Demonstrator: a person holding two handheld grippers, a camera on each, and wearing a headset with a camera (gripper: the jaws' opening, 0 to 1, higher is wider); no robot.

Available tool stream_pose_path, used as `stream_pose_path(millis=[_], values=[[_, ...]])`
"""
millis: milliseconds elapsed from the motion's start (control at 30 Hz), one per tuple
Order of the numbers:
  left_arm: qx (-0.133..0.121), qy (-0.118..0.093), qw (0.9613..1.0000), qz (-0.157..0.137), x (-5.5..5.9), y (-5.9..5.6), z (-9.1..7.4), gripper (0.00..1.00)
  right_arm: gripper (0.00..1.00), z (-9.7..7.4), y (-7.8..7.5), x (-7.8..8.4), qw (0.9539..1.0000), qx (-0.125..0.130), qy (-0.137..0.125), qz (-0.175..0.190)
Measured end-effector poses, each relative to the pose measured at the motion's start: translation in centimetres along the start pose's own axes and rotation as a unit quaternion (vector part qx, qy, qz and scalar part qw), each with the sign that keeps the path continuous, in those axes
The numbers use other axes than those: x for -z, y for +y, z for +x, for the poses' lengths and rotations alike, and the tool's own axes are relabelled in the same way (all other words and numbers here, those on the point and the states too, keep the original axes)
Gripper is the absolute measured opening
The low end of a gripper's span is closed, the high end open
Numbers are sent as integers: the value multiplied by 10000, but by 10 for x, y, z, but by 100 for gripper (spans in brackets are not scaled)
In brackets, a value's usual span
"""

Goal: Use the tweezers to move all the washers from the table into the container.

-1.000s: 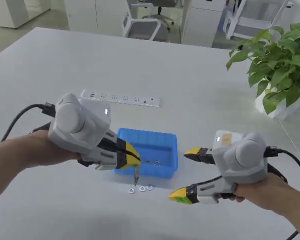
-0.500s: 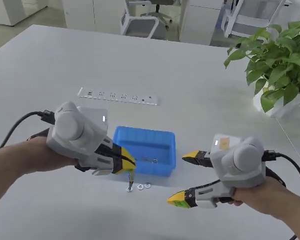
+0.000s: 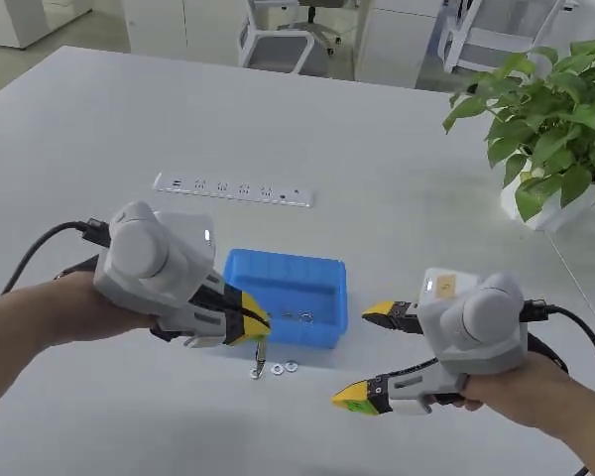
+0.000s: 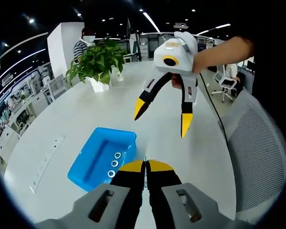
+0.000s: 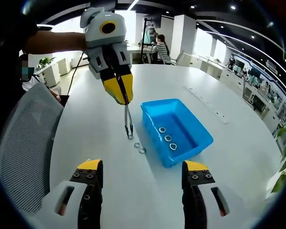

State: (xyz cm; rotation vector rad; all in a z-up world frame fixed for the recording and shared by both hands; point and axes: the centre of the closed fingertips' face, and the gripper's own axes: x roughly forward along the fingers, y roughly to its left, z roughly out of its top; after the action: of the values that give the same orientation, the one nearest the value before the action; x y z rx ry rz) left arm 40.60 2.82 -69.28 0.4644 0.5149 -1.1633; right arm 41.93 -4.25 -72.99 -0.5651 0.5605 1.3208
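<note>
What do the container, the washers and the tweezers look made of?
Container: likely plastic, uniform saturated blue, smooth moulded walls.
Washers: probably metal, pale silvery rings.
Tweezers: seemingly metal, thin grey blades; finish too small to judge.

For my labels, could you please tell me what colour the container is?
Bright blue container, clearest in the right gripper view.

Container at frame centre on table, loose washers just below it, tweezers tip at leftmost one, further washers inside container, power strip above-left, plant upper right.
</note>
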Motion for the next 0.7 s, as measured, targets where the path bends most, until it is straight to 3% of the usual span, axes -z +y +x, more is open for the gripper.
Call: stream_pose_path(millis=[700], values=[[34,6,10000,-42,1,-3,3,5,66,4,4,-4,9999,-87,-19,-137]])
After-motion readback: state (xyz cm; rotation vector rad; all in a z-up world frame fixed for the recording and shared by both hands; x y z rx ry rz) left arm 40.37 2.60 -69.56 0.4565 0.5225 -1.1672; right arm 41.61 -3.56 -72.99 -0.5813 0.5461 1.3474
